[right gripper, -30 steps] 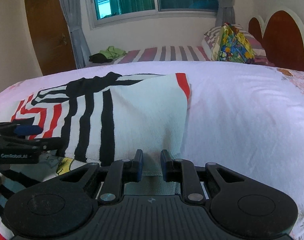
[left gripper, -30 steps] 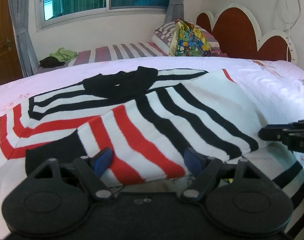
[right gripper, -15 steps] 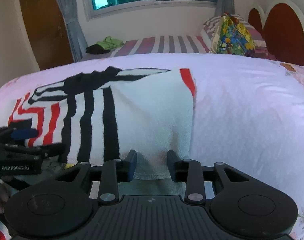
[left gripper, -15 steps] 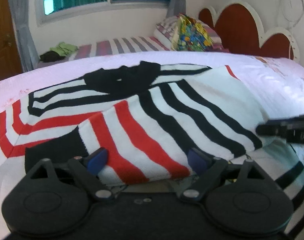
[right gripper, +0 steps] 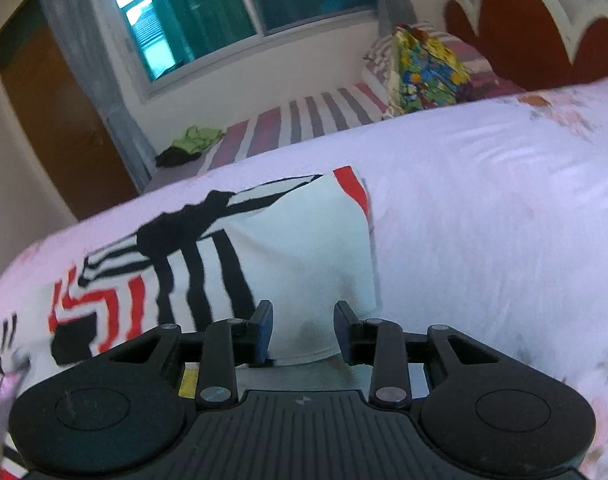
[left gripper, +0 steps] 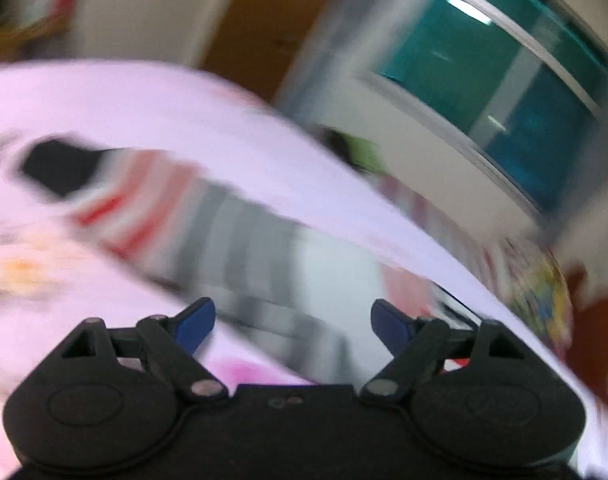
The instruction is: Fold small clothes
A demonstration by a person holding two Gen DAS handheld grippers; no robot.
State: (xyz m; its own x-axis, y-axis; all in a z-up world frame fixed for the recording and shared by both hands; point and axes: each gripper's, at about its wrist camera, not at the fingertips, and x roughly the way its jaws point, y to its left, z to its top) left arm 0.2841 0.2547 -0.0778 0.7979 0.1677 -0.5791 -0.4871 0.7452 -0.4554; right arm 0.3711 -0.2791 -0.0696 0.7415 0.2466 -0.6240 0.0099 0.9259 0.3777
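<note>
Pale pink bedspread (right gripper: pixel 483 216) fills the lower frame; teal window (right gripper: pixel 240 8) upper left, brown door (right gripper: pixel 52 120) at the left edge, red scalloped headboard (right gripper: pixel 543 20) upper right. No writing readable. The striped sweater (right gripper: pixel 296 248) lies folded at centre-left. Right gripper (right gripper: pixel 303 330): jaws partly apart, straddling the hem without pinching it. Left gripper (left gripper: pixel 292 320), in a badly blurred view: wide, closing slightly, gripping nothing.

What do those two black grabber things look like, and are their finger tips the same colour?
Both are matte black plastic with two round discs at the base and silver pivot screws. The left gripper has bright blue pads. The right gripper has a ribbed panel, and dark blue shows on one pad.
</note>
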